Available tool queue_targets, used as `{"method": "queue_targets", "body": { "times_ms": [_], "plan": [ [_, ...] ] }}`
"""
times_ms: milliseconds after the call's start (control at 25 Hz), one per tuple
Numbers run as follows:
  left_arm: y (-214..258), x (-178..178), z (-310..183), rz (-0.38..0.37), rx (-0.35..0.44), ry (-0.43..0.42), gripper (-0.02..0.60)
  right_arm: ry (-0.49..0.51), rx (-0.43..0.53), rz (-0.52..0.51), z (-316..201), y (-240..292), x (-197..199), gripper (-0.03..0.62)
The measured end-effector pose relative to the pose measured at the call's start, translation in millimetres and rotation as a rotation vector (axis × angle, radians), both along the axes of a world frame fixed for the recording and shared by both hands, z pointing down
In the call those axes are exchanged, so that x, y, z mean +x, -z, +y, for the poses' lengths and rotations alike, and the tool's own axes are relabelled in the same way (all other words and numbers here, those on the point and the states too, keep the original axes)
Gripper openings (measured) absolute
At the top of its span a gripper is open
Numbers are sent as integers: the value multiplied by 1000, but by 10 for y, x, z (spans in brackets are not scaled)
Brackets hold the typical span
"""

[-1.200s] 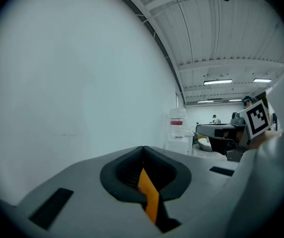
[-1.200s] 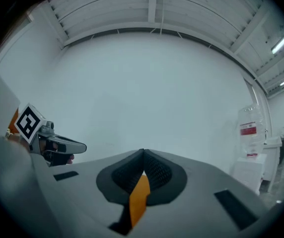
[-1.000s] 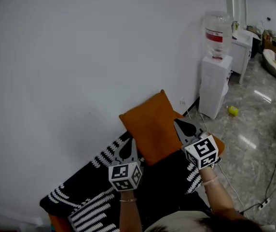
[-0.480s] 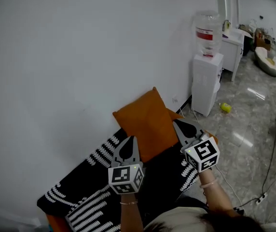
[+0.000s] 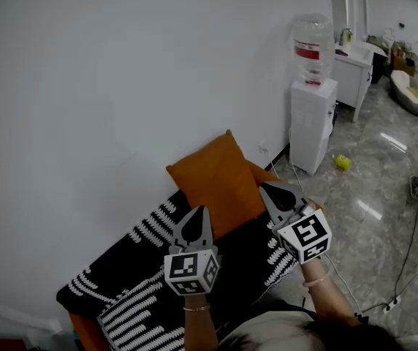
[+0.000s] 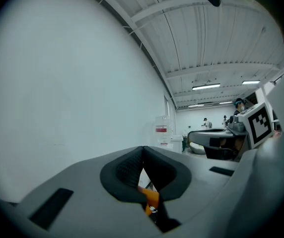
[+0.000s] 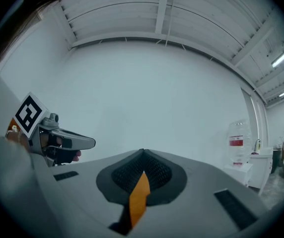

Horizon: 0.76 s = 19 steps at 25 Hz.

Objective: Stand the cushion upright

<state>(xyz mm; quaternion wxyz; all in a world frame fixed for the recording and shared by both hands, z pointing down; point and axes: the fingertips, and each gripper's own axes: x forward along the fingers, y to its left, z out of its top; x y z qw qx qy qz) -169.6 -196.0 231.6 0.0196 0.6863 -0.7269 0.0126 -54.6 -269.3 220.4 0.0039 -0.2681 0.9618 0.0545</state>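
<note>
The orange cushion (image 5: pixel 213 178) stands on its lower edge and leans back against the white wall, on a sofa draped with a black-and-white patterned cover (image 5: pixel 139 302). My left gripper (image 5: pixel 198 209) is shut and empty, a little in front of the cushion's lower left side. Off the cushion's right edge, my right gripper (image 5: pixel 265 187) is also shut and holds nothing. In the left gripper view the jaws (image 6: pixel 143 148) meet, with a sliver of orange below them. The right gripper view shows the same: closed jaws (image 7: pixel 143 152) over an orange sliver (image 7: pixel 139 196).
A white water dispenser (image 5: pixel 310 123) with a bottle on top stands by the wall right of the sofa. A small yellow object (image 5: pixel 341 162) lies on the glossy tiled floor. A cable runs along the floor at the right. The white wall is close behind the cushion.
Both grippers have drawn back from the cushion toward me, still shut. The cushion stays leaning on the wall and now sits a little further from the fingertips.
</note>
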Motion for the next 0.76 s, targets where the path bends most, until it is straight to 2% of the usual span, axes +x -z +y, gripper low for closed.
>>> {"method": "queue_targets", "body": {
  "times_ms": [480,760],
  "plan": [
    [-62,608,145,6,-21,39,19,60,-6,-17,161,6,525,6],
    [-37,790,105,-4,-25,35,20,68,-11,-22,129,6,681,6]
  ]
}}
